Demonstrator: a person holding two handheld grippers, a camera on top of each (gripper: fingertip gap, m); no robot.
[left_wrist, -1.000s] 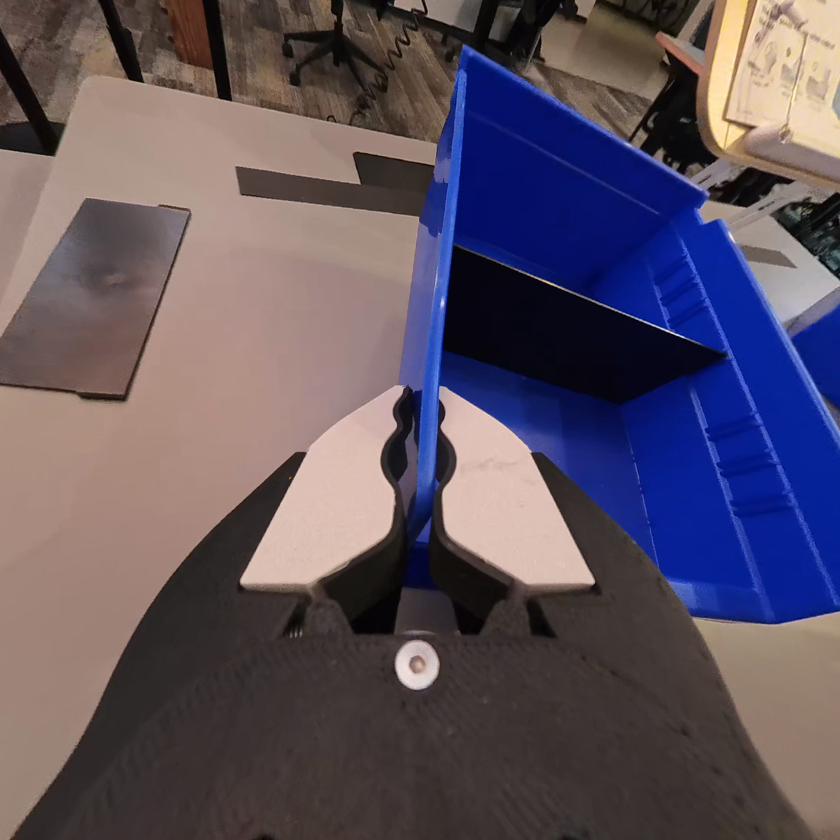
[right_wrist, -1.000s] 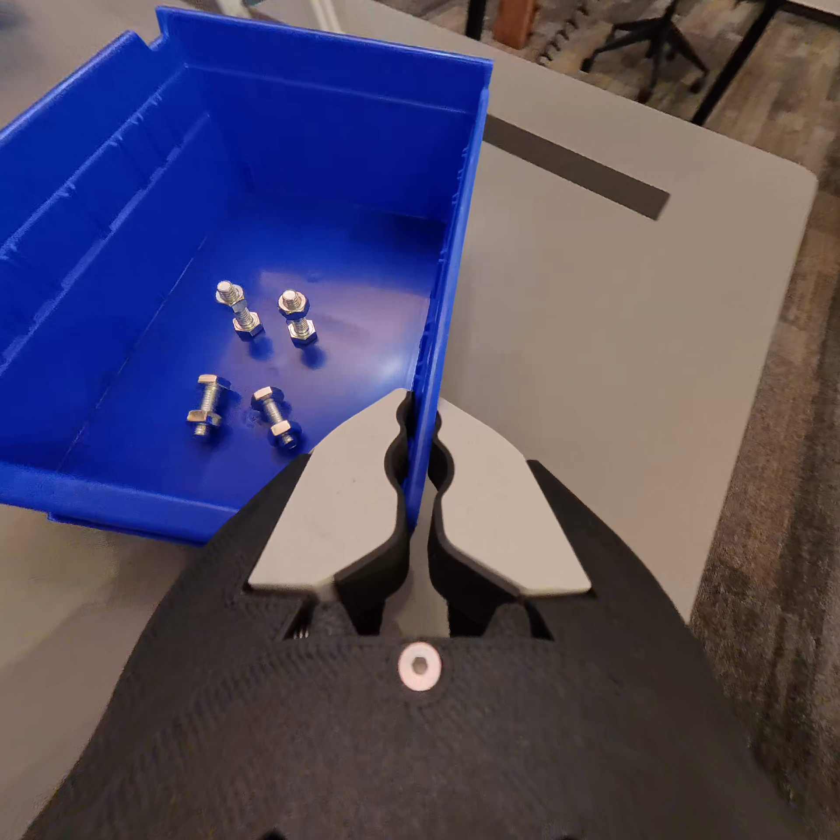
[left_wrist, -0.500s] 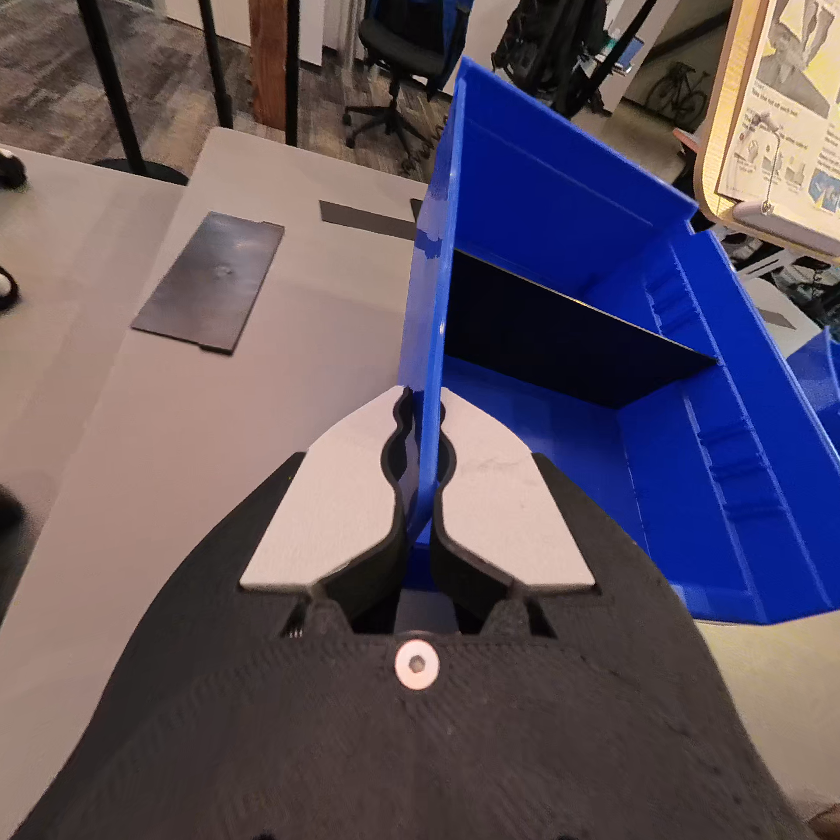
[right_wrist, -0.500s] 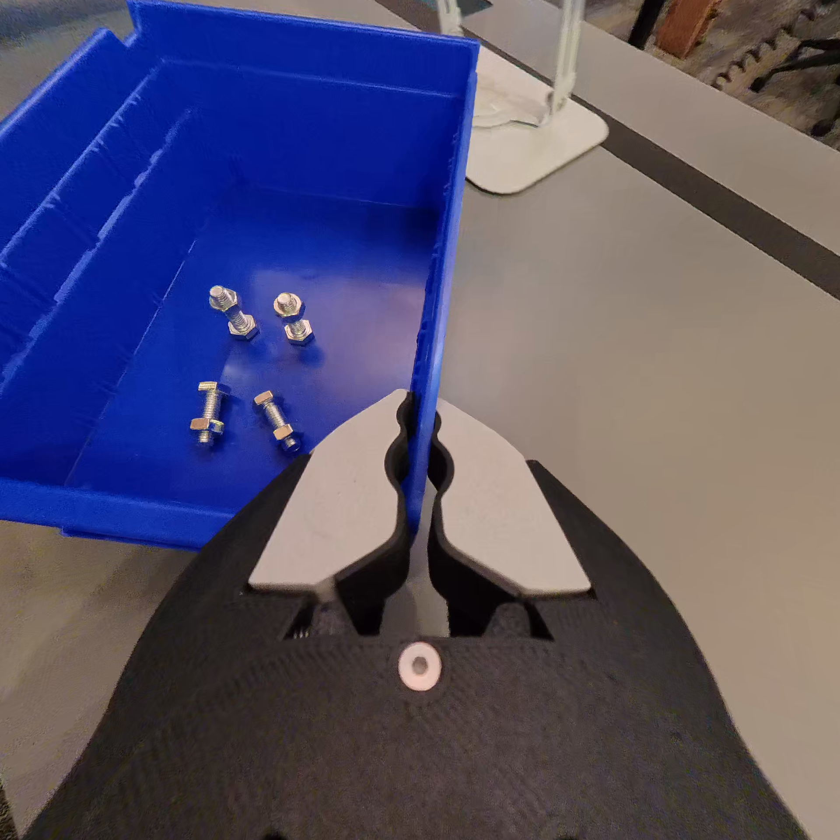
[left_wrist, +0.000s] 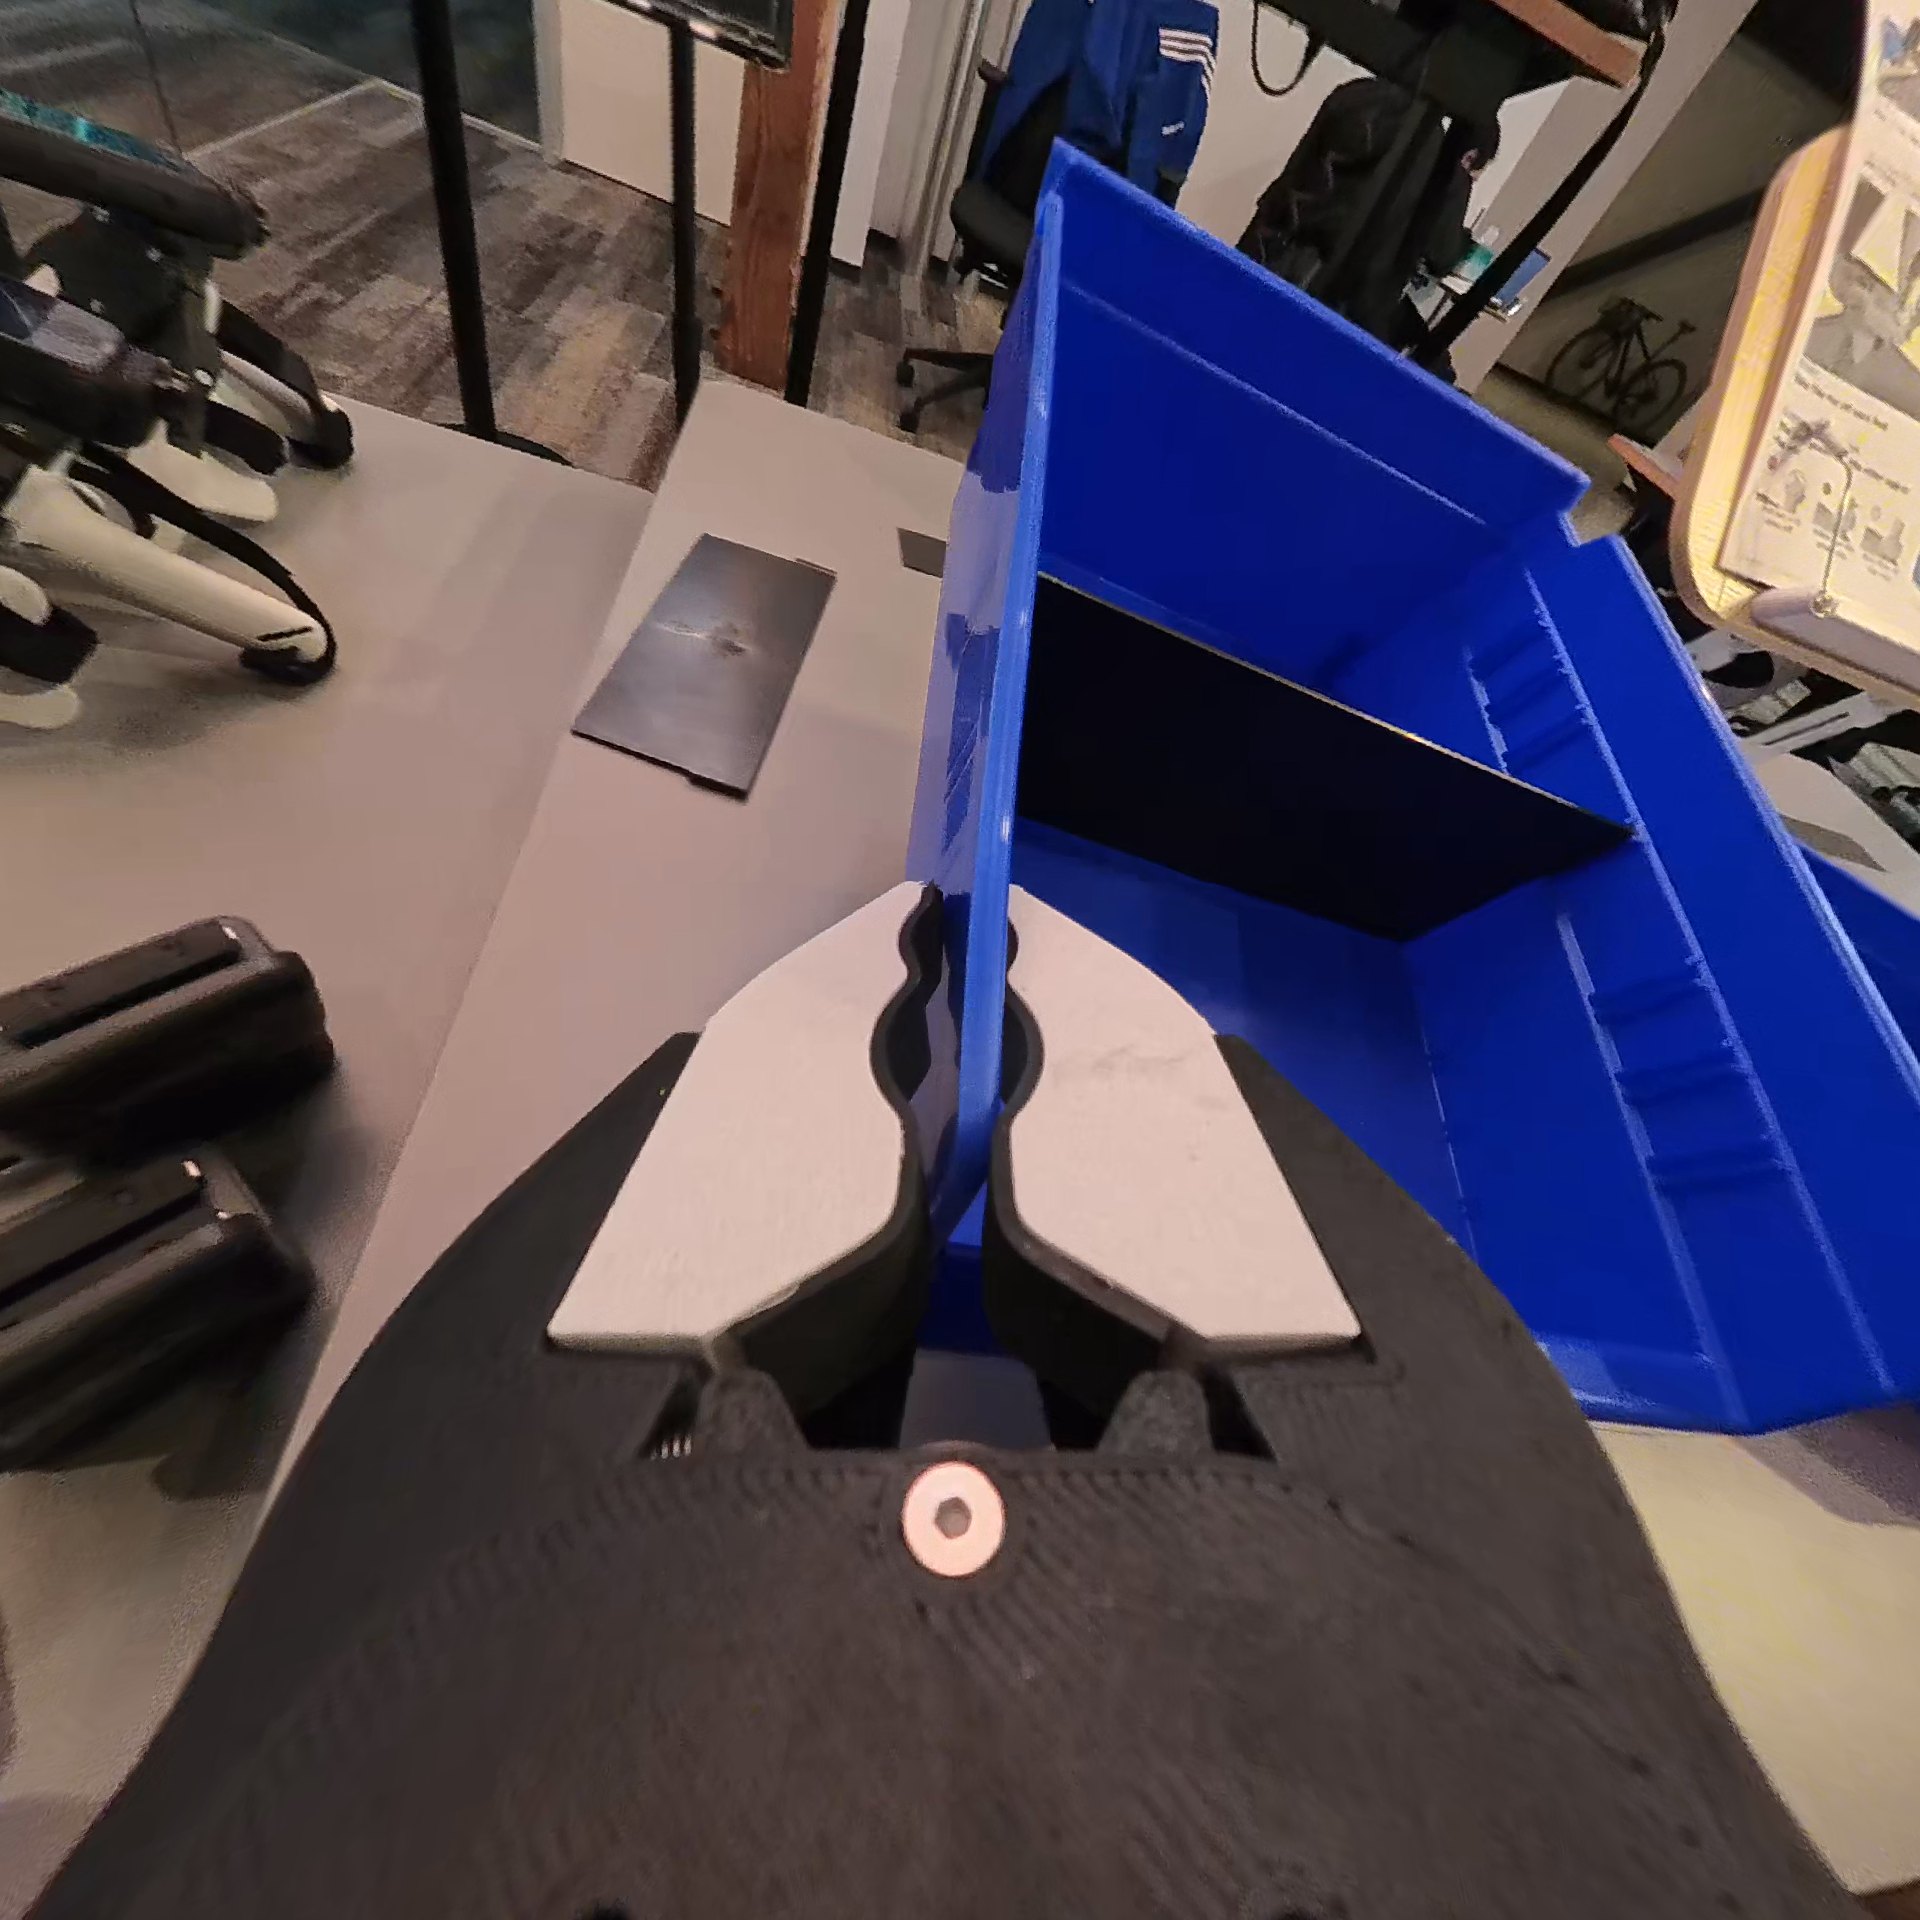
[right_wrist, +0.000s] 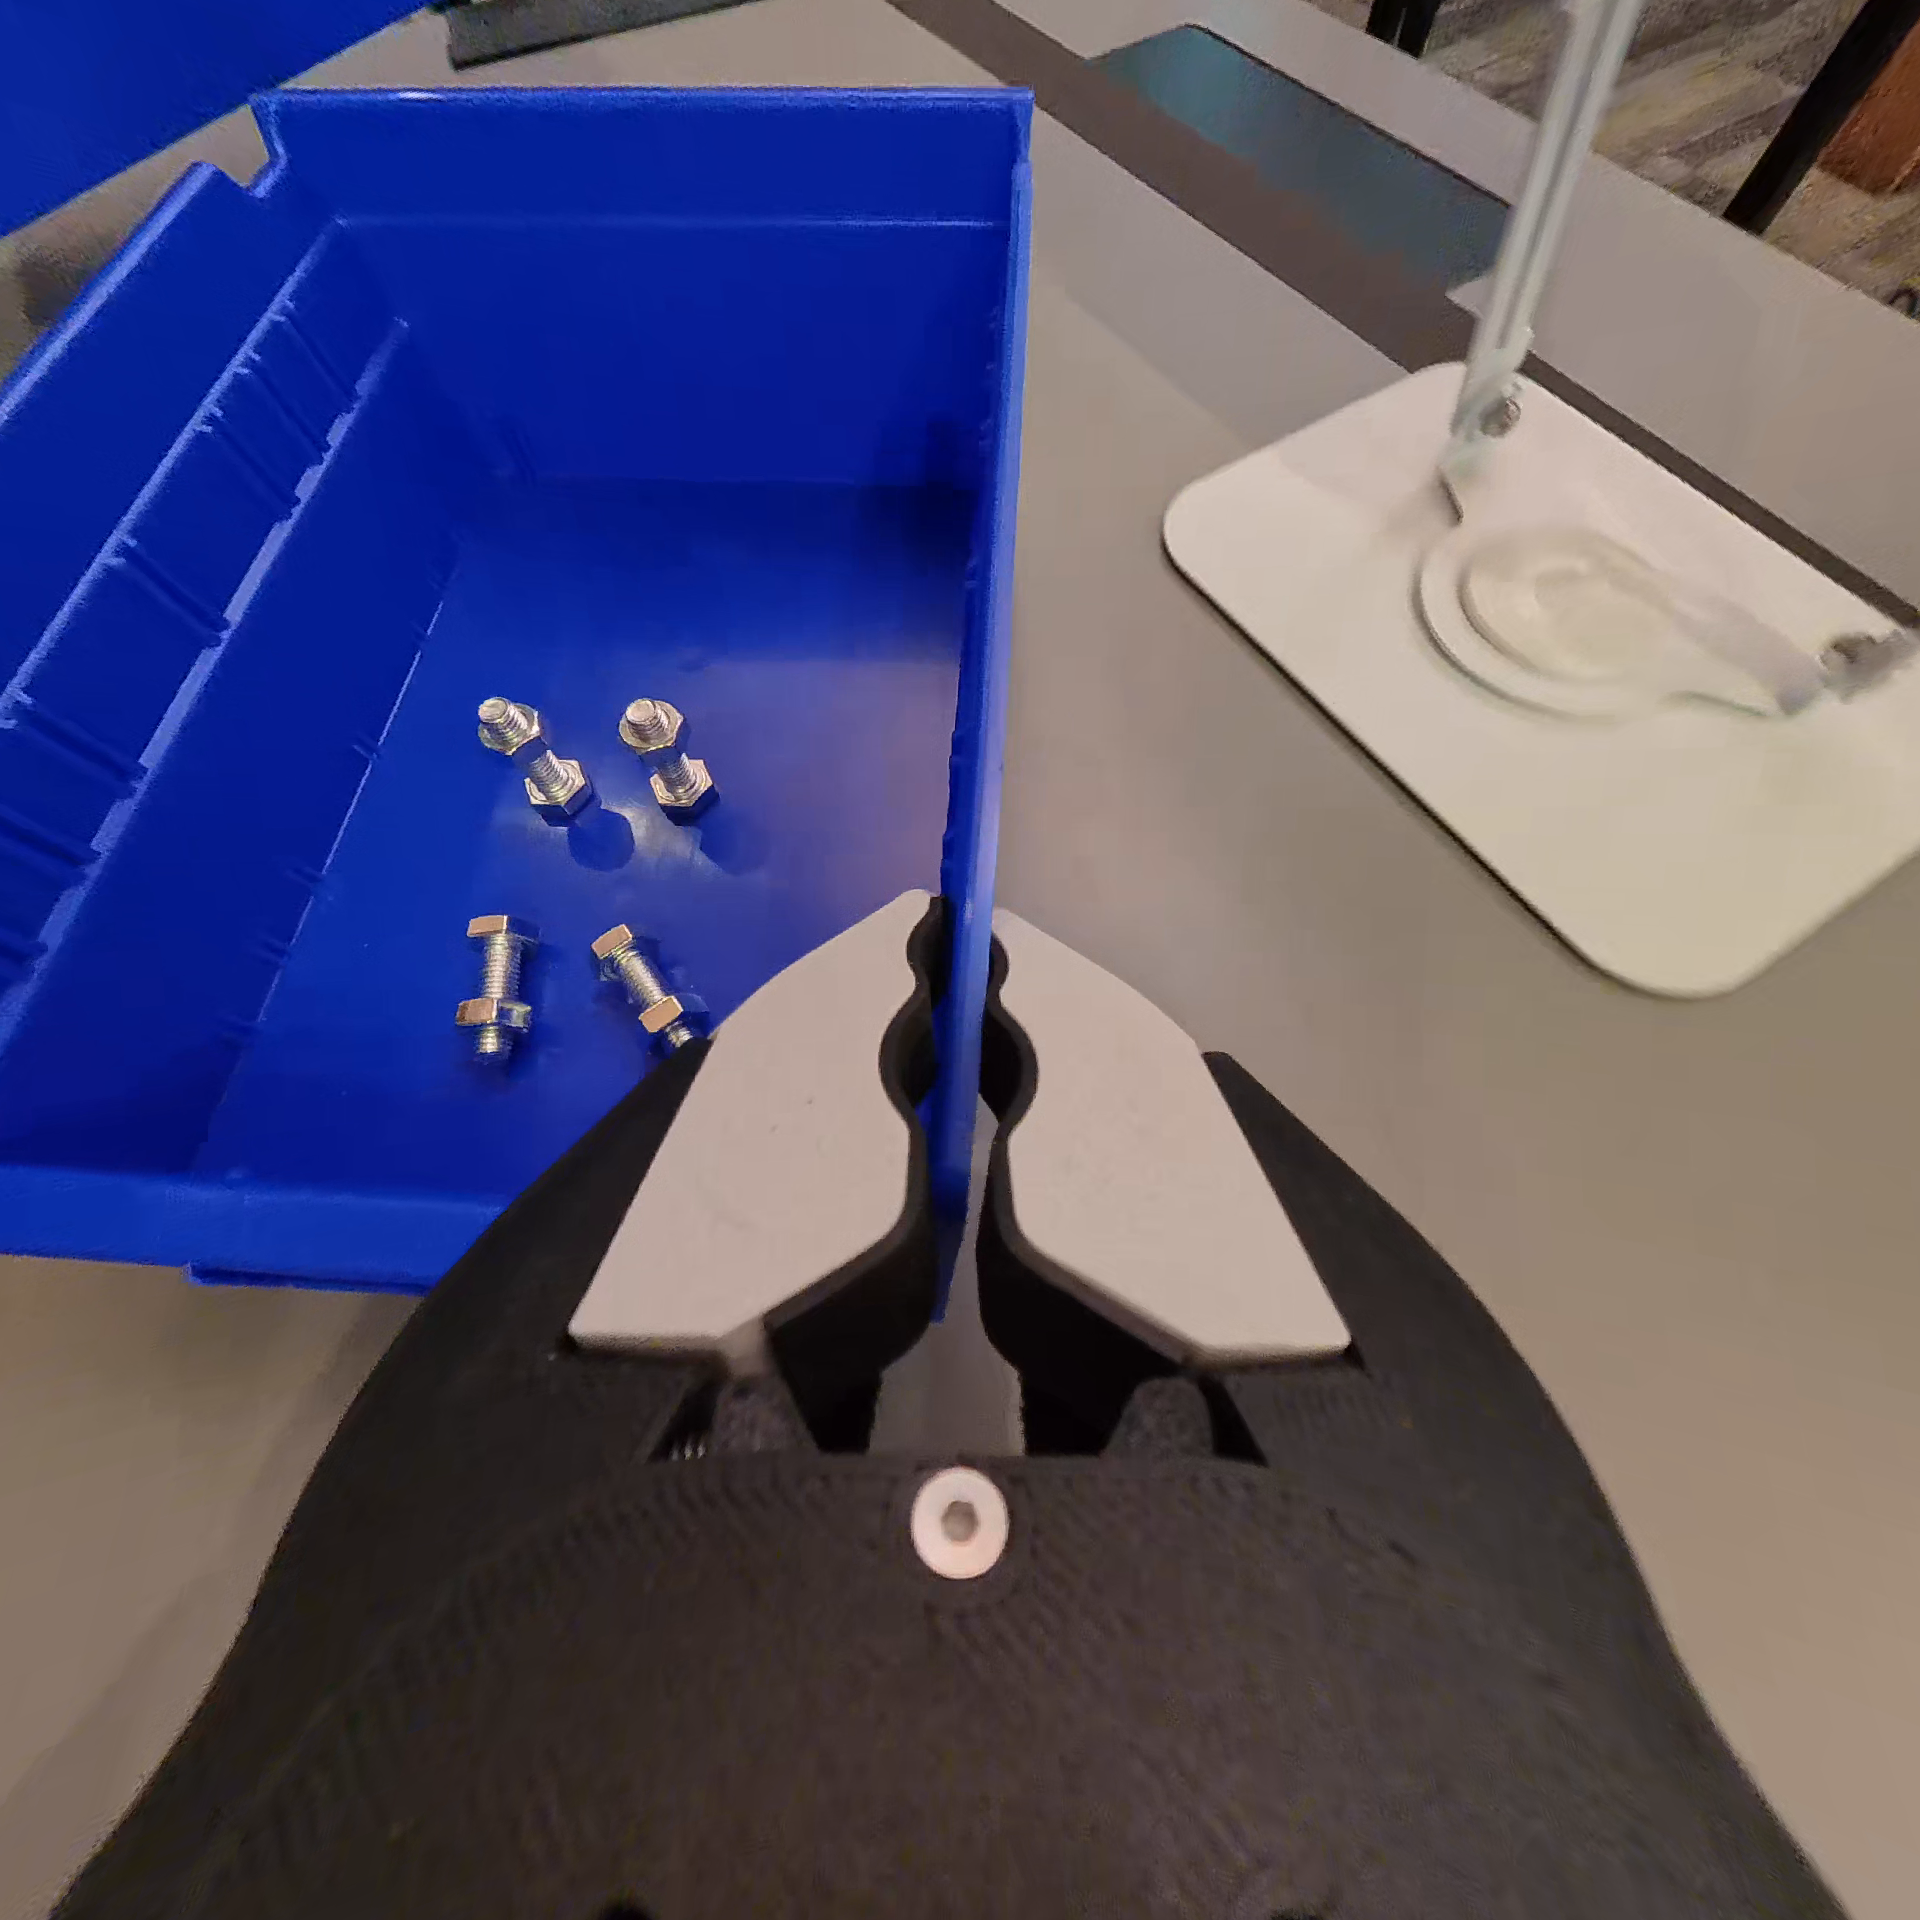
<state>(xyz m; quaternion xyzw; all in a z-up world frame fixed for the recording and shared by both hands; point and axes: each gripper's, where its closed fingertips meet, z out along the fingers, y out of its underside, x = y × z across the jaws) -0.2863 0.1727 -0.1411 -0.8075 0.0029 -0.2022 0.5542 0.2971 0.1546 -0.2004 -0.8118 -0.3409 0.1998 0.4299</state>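
My left gripper (left_wrist: 966, 914) is shut on the near left wall of a blue plastic bin (left_wrist: 1247, 499). A black divider (left_wrist: 1299, 790) crosses this bin, and the near compartment shows nothing in it. My right gripper (right_wrist: 961, 909) is shut on the near right wall of a second blue bin (right_wrist: 675, 312). Several silver bolts with nuts (right_wrist: 535, 764) lie on its floor, the nearest (right_wrist: 639, 987) just left of my left finger. Part of another blue bin shows in the right wrist view at top left (right_wrist: 156, 83).
On the grey table (left_wrist: 644, 935) lie a dark metal plate (left_wrist: 712, 665) and black boxy devices (left_wrist: 135, 1039) at the left edge. White and black equipment (left_wrist: 125, 499) stands far left. A white stand base (right_wrist: 1558, 665) sits right of the bolt bin, behind it a black strip (right_wrist: 1299, 187). My right fingertips sit around 60 cm from my left ones. The dark metal plate (left_wrist: 712, 665) lies around 25 cm away from my left fingertips.
Both views have swung while the grips held. The plate has drifted away and the black devices came into the left view. The white stand base has come into the right view. The bolts kept their places.
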